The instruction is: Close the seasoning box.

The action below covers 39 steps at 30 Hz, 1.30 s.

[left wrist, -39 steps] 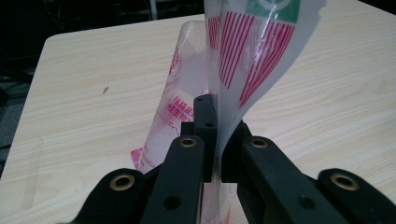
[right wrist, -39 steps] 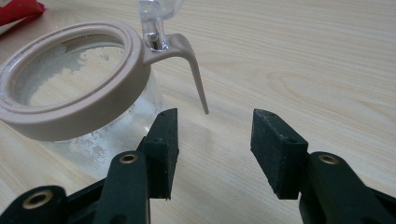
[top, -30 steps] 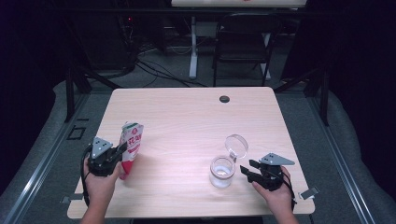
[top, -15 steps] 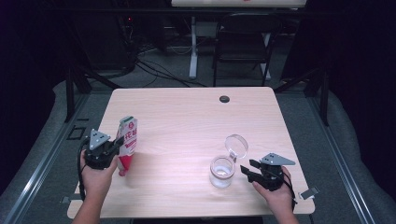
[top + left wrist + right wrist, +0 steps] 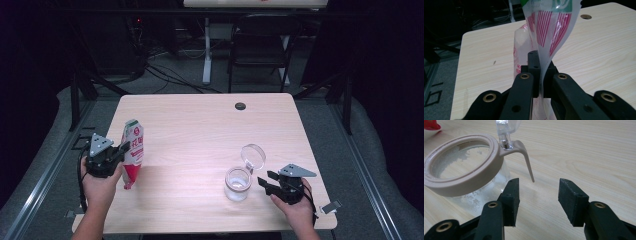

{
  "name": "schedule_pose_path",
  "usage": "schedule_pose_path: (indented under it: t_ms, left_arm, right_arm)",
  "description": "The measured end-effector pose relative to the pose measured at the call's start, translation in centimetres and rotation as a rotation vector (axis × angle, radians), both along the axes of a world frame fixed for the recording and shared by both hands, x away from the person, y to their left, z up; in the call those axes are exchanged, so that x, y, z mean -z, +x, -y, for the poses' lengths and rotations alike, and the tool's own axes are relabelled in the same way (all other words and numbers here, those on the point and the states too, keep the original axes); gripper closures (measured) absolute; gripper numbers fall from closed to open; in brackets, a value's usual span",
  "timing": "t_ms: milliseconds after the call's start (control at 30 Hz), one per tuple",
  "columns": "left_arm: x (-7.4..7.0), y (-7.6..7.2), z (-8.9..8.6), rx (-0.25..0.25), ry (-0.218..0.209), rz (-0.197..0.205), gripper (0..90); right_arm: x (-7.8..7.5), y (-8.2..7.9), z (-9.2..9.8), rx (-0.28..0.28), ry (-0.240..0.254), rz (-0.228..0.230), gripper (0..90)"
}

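On the counter (image 5: 200,125) we find wide bare wood across the middle and far half, with only a small dark round hole (image 5: 240,106) near the far edge; both working things sit toward the near edge, well apart from each other. We count one pouch, one jar and two tongs. The red-and-white pouch (image 5: 133,152) hangs near the counter's left edge, pinched upright in the left tongs (image 5: 121,150), whose jaws are clenched on its thin plastic; in the left gripper view the film (image 5: 549,32) rises crumpled from between the closed pads. Its lower end looks to be at or just above the wood, though we cannot tell which. The left hand (image 5: 100,187) comes in from the near edge, wrist raised, tongs pointing right and level. The clear glass jar (image 5: 237,182) stands right of centre, its beige rim (image 5: 461,185) open and its clear lid (image 5: 253,155) flipped up behind. The right tongs (image 5: 264,181) lie low just beside the jar, jaws released and spread, nothing between them; the jar's lever tip (image 5: 530,172) points down just ahead of the gap. The right hand (image 5: 295,210) rests near the counter's front right edge.
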<state>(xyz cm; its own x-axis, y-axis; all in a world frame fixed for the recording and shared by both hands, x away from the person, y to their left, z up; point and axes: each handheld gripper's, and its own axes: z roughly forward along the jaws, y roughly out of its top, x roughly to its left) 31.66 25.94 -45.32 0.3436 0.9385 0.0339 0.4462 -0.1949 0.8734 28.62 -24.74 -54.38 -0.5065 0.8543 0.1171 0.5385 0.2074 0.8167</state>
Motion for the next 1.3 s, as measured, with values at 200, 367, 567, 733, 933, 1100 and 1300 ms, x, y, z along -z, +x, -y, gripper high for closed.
schedule_pose_path:
  t_ms: [200,367,567,733,933,1100,1300]
  left_arm:
    - [-0.6,-0.1,0.8,0.027,0.005,0.009,89.5]
    - [-0.8,-0.1,1.9,0.06,0.007,0.007,89.5]
    - [-0.9,0.0,3.7,0.107,0.004,0.007,89.5]
    - [-1.0,0.1,5.6,0.157,0.005,0.008,89.5]
    - [-0.8,0.2,7.9,0.21,-0.007,0.002,89.5]
    - [-0.6,0.3,9.9,0.258,-0.004,-0.005,89.5]
    - [-0.4,0.2,11.9,0.306,0.0,-0.009,89.5]
  right_arm:
    - [0.0,0.0,0.0,-0.002,0.001,0.0,51.6]
    - [0.0,0.0,0.0,-0.002,0.001,0.001,51.6]
    - [0.0,0.0,0.0,0.001,0.005,0.002,51.6]
    - [0.0,0.0,0.1,0.001,0.005,0.003,51.6]
    - [-0.1,0.0,0.2,0.0,0.007,0.007,51.6]
    - [-0.1,0.0,0.2,0.004,0.006,0.009,51.6]
    - [-0.2,0.0,0.3,0.004,0.005,0.01,51.6]
